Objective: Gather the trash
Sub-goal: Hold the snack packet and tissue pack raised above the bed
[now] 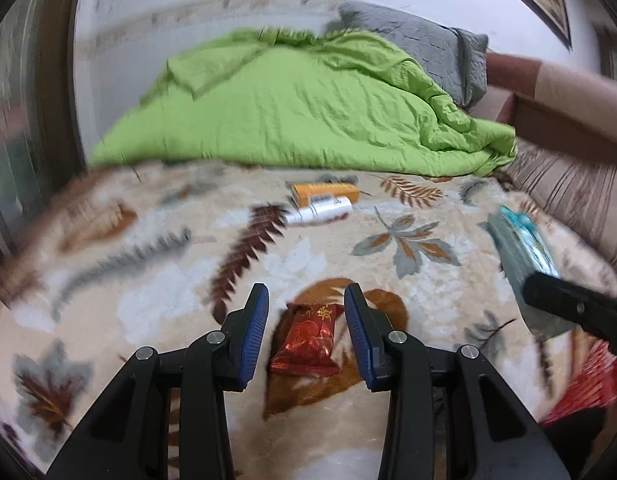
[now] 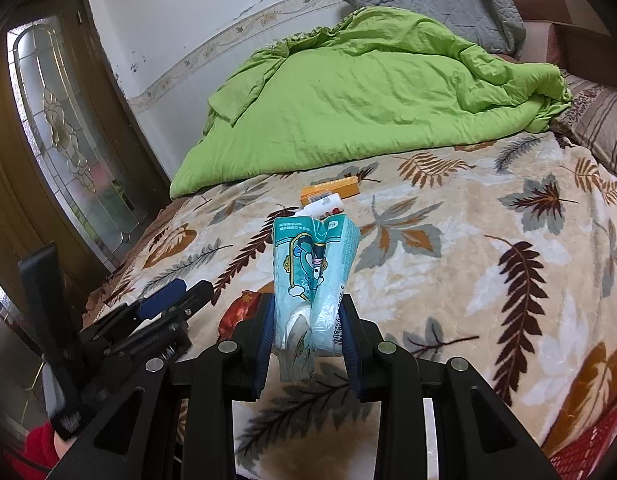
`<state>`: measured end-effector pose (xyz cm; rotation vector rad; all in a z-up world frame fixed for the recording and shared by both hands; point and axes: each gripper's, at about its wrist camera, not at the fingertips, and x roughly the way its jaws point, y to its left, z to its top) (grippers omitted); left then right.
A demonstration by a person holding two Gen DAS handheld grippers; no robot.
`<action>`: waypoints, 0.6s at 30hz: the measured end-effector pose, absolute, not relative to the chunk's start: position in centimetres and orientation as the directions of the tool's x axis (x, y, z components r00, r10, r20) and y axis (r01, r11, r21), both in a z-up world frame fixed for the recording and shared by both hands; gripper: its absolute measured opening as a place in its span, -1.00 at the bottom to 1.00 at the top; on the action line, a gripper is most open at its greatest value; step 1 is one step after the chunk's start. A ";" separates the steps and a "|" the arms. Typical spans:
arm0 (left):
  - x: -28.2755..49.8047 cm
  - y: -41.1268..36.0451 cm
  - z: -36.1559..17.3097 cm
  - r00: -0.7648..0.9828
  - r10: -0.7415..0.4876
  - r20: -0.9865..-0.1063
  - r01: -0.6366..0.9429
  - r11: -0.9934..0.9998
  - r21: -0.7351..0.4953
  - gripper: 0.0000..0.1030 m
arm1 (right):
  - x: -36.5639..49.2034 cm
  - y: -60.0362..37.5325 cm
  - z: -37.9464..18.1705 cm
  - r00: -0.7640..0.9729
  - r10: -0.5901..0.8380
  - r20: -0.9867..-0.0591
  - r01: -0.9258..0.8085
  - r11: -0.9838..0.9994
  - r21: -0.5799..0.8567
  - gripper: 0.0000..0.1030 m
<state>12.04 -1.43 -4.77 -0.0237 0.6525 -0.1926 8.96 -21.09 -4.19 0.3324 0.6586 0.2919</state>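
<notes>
Altogether four trash items (image 1: 306,338), bedtop.

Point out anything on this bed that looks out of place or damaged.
Litter lies on the leaf-print blanket: a red snack wrapper, plus an orange box and a white bottle lying on its side near the rumpled green duvet. The teal tissue pack looks crumpled.

Both handheld grippers are built of matte black plastic linkages joined by round silver pivot screws, the left gripper (image 1: 306,296) and right gripper (image 2: 308,308) alike. Each finger carries a ribbed blue pad (image 1: 255,332) (the ridges run crosswise). A red sleeve (image 2: 38,450) shows at near left.
</notes>
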 end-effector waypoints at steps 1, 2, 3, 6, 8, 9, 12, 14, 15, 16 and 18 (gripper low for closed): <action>12.6 -0.5 -5.1 0.748 -0.222 -0.625 0.168 0.975 -0.144 -0.26 | 8.9 -21.4 -4.2 0.756 0.365 -0.544 -0.153 0.906 0.395 -0.35; 13.2 0.3 -5.6 0.718 -0.254 -0.648 0.160 0.966 -0.202 -0.26 | 8.8 -21.6 -4.2 0.756 0.366 -0.543 -0.150 0.904 0.401 -0.35; 13.8 1.2 -6.2 0.684 -0.291 -0.669 0.146 0.953 -0.265 -0.26 | 8.8 -21.8 -4.3 0.756 0.368 -0.541 -0.143 0.900 0.411 -0.35; 14.7 2.4 -7.7 0.616 -0.364 -0.698 0.120 0.920 -0.374 -0.26 | 8.9 -22.3 -4.3 0.760 0.373 -0.533 -0.137 0.892 0.430 -0.35; 14.8 2.0 -8.1 0.600 -0.381 -0.704 0.126 0.913 -0.387 -0.24 | 9.0 -22.4 -4.4 0.759 0.381 -0.528 -0.140 0.888 0.438 -0.35; 14.9 1.5 -8.2 0.592 -0.378 -0.712 0.136 0.917 -0.374 -0.16 | 8.9 -22.3 -4.4 0.758 0.383 -0.527 -0.143 0.887 0.438 -0.35; 15.2 0.1 -8.4 0.592 -0.324 -0.737 0.150 0.944 -0.295 0.17 | 9.0 -22.1 -4.4 0.757 0.389 -0.526 -0.155 0.888 0.434 -0.35; 15.7 -0.5 -8.6 0.592 -0.294 -0.751 0.151 0.955 -0.254 0.17 | 9.0 -22.2 -4.4 0.755 0.395 -0.524 -0.161 0.886 0.435 -0.35; 16.0 -0.7 -8.9 0.589 -0.269 -0.763 0.143 0.963 -0.229 0.17 | 9.0 -22.2 -4.5 0.755 0.397 -0.522 -0.162 0.885 0.437 -0.35; 16.4 -0.8 -9.3 0.580 -0.243 -0.778 0.131 0.970 -0.205 0.17 | 9.0 -22.2 -4.4 0.755 0.396 -0.522 -0.162 0.885 0.437 -0.35; 17.2 -0.9 -10.1 0.550 -0.252 -0.796 0.130 0.967 -0.217 0.10 | 9.0 -22.2 -4.5 0.755 0.397 -0.522 -0.162 0.884 0.438 -0.35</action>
